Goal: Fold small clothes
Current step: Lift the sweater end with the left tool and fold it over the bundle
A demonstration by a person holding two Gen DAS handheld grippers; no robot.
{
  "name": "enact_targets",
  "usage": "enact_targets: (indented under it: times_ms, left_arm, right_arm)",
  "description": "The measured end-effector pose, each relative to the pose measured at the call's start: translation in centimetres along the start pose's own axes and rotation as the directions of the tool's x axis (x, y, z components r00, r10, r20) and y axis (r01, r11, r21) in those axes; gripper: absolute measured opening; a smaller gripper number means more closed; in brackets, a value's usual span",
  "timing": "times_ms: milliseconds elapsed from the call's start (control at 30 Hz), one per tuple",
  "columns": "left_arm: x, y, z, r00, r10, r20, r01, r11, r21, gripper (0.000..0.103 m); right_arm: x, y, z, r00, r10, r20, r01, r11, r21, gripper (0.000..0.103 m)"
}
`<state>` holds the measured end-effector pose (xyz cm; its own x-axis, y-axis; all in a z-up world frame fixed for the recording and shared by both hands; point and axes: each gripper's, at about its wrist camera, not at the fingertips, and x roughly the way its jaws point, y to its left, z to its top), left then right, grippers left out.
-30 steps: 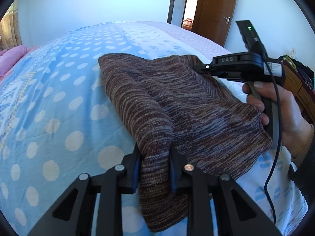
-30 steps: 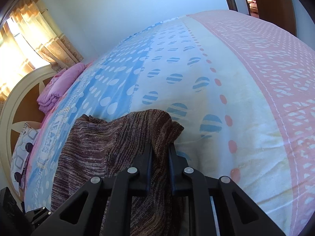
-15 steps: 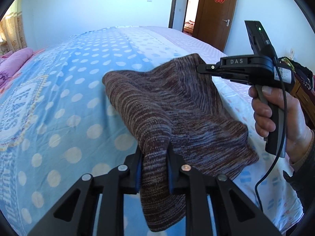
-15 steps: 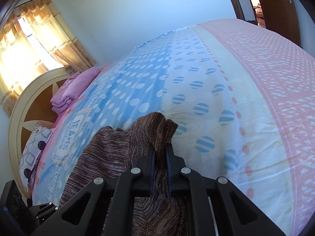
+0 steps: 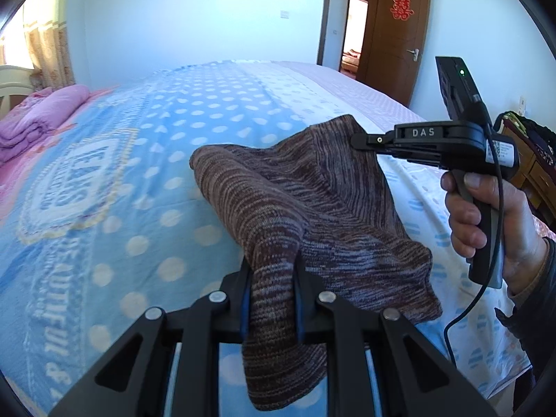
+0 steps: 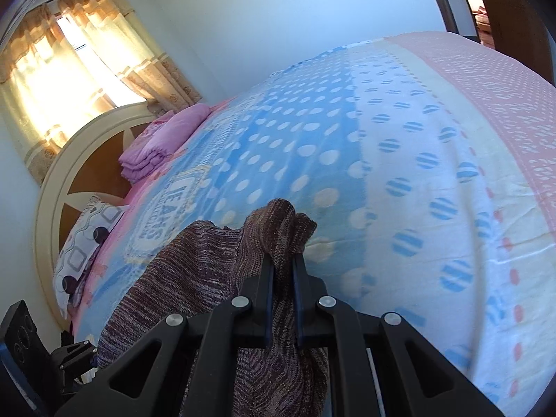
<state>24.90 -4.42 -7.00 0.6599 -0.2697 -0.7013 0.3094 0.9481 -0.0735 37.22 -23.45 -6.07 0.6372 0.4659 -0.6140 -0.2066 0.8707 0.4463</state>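
My left gripper [image 5: 272, 299] has its fingers clamped on 1 corner of the brown knit garment [image 5: 299, 208], and my right gripper [image 6: 282, 299] has its fingers pinched tight on another corner. The garment hangs between them above the bed [image 5: 146, 160]. The bedspread under it is blue with pale dots, then white with striped blue dots, then pink along the far side. A folded pink blanket [image 6: 160, 142] lies by the curved headboard [image 6: 69, 160], with curtains [image 6: 69, 69] glowing behind. A wooden door [image 5: 396, 34] stands open, bearing a red paper emblem [image 5: 402, 8].
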Motion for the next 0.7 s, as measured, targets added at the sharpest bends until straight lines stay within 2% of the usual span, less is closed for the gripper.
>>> enact_targets:
  times_ms: [700]
  left_arm:
    - [-6.5, 9.0, -3.7, 0.989, 0.132, 0.062, -0.125, 0.986, -0.109, 0.019]
  right_arm:
    - [6.0, 12.1, -2.0, 0.985, 0.157, -0.073, -0.163, 0.982, -0.099, 0.008]
